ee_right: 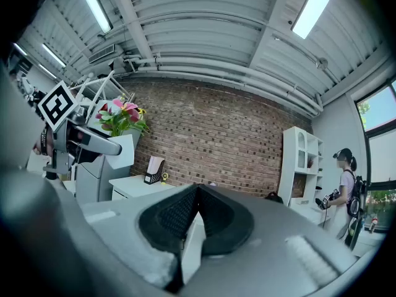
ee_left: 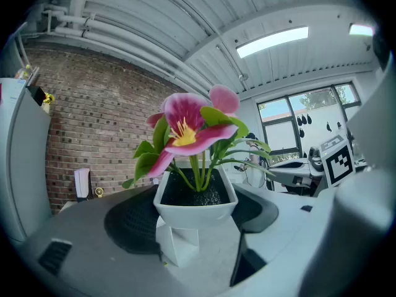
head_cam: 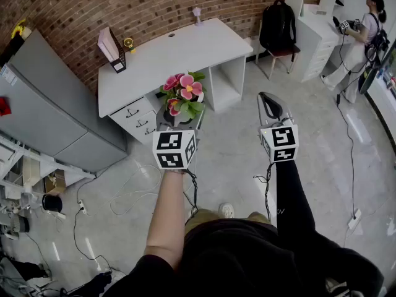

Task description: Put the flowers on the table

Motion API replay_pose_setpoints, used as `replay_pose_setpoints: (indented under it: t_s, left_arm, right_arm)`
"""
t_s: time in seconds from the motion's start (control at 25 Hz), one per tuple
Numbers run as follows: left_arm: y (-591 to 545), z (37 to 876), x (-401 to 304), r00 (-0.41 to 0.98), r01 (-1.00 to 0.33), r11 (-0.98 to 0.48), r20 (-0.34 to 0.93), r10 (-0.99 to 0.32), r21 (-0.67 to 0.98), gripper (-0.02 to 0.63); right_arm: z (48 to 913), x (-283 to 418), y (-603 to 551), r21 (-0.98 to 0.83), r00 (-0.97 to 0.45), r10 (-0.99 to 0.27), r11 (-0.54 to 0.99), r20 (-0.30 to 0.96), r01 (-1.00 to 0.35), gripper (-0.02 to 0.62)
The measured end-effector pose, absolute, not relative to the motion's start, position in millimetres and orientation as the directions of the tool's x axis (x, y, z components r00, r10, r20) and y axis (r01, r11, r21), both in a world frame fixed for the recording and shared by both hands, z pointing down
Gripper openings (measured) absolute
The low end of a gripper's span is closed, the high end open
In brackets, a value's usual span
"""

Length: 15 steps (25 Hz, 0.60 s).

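Gripping a white flower pot (ee_left: 195, 210) between its two black pads (ee_left: 131, 223), the left hand-held gripper (head_cam: 177, 127) sits just left of the centre of the head view. The pot is square and stands upright, wedged between the wide-set jaws. Pink flowers (ee_left: 185, 129) with green leaves rise out of its dark soil. Pot and flowers are held in the air in front of a white desk, not on its tabletop (head_cam: 179, 48), which spreads across the upper middle of the frame. On that tabletop's left end stands a pink file holder (head_cam: 111, 47), well apart from the flowers.

The right hand-held gripper (head_cam: 268, 101) is to the right of centre, level with the left one. Its jaws are clenched together with nothing between them.

A red brick wall (head_cam: 124, 5) runs behind the desk. A grey cabinet (head_cam: 49, 110) fills the left side. At the upper right, a black backpack (head_cam: 277, 23) rests on a chair, and a person (head_cam: 365, 33) stands beside white shelving.
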<state>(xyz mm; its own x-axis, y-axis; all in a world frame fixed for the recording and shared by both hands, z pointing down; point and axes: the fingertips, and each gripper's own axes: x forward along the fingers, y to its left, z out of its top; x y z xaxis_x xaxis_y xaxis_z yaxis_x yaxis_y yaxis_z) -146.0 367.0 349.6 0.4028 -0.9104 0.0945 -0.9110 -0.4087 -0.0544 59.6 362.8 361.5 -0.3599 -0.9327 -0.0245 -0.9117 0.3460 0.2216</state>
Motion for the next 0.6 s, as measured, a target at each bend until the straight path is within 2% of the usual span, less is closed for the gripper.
replay_pose_setpoints:
  t_s: [0.6]
  left_arm:
    - [354, 360, -129, 0.417, -0.901, -0.428, 0.125, -0.9, -0.074, 0.343]
  right_arm:
    - [365, 65, 355, 0.216, -0.39, -0.921, 0.378, -0.015, -0.9, 0.0]
